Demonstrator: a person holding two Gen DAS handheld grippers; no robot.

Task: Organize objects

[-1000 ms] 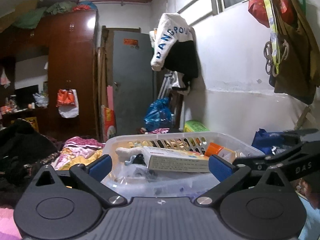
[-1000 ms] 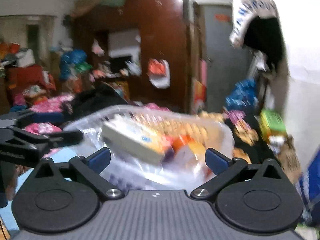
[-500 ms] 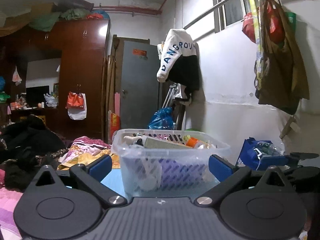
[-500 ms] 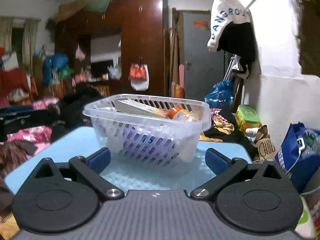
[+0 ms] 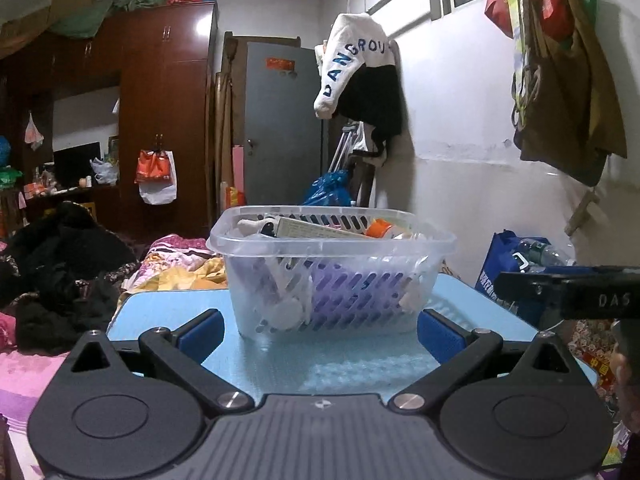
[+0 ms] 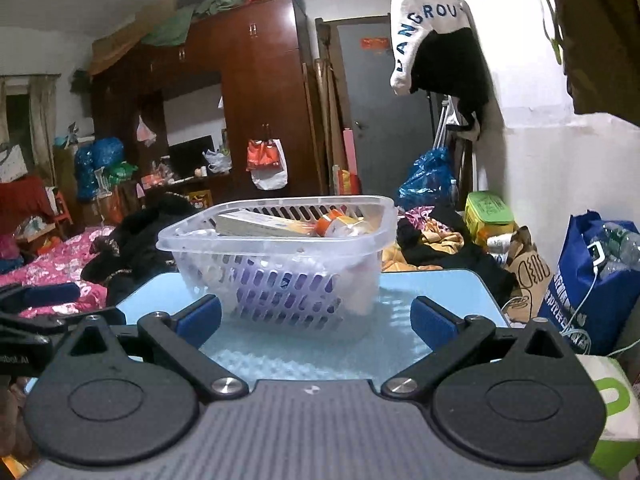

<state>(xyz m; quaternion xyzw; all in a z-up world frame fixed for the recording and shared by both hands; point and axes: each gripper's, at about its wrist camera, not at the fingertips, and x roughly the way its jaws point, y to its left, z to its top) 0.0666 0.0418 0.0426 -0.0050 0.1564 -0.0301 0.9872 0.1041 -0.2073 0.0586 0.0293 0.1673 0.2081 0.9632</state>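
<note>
Basket (image 5: 332,276), filled, stood mid-bench (image 5: 168,312). Left tongs (image 5: 320,328) and right tongs (image 6: 316,320) gaped apart, empty, just short of it. Advised: approach level, grip rim, avoid tipping.

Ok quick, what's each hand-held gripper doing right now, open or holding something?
Left hand-held gripper: open, holding nothing.
Right hand-held gripper: open, holding nothing.

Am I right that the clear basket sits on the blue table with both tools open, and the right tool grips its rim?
Not quite. The right tool grips nothing: the right wrist view shows it open, short of the clear basket. The basket does sit on the blue table, and the left tool is open too.
</note>
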